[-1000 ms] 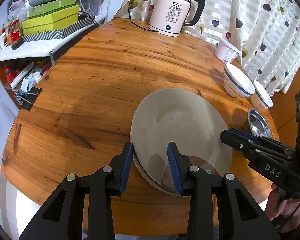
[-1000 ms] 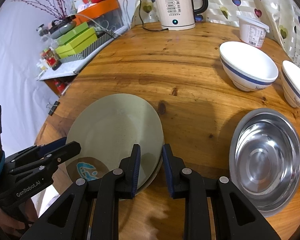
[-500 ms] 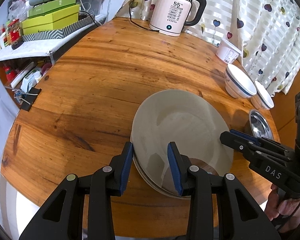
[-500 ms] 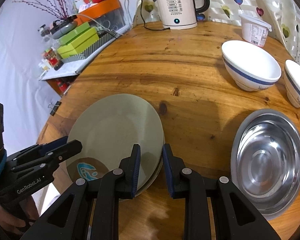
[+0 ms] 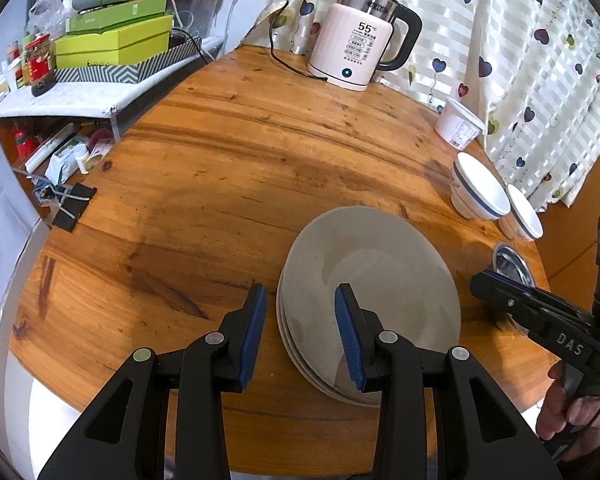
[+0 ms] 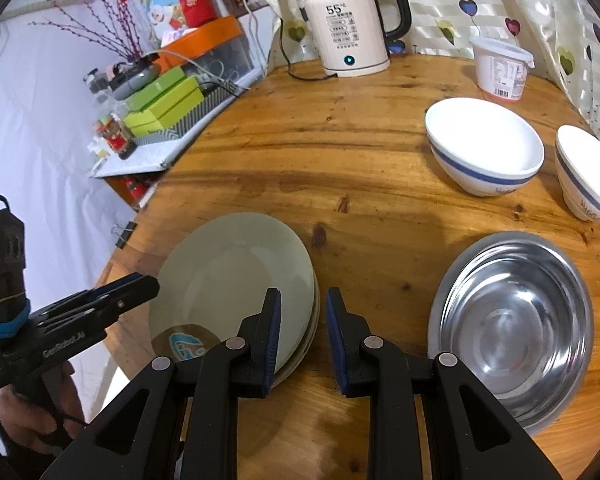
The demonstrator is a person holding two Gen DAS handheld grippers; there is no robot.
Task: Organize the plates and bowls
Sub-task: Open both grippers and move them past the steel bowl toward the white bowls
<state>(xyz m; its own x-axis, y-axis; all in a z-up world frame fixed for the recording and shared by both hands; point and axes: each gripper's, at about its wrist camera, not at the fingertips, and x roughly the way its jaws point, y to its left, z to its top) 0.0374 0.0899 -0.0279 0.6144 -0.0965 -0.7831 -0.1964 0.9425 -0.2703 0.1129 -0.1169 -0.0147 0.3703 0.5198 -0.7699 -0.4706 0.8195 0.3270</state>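
A stack of grey-green plates (image 5: 370,280) (image 6: 236,276) lies near the front edge of the round wooden table (image 5: 220,152). My left gripper (image 5: 300,330) is open, its jaws astride the stack's left rim without touching it. My right gripper (image 6: 298,332) is open at the stack's right rim, one finger over the plates. A steel bowl (image 6: 512,326) (image 5: 514,266) sits to the right. Two white bowls with blue bands (image 6: 486,146) (image 6: 590,174) stand behind it, also in the left wrist view (image 5: 478,186) (image 5: 522,214).
A white electric kettle (image 5: 358,54) (image 6: 352,28) with its cord stands at the table's back. A white plastic tub (image 6: 500,68) (image 5: 458,128) stands near the heart-patterned curtain (image 5: 540,40). A cluttered side shelf with green boxes (image 5: 112,44) lies left. A black binder clip (image 5: 70,204) hangs at the left edge.
Both grippers have pulled back slightly from the plates, and the right gripper's jaws have opened wider. The plate stack has stayed in place on the table.
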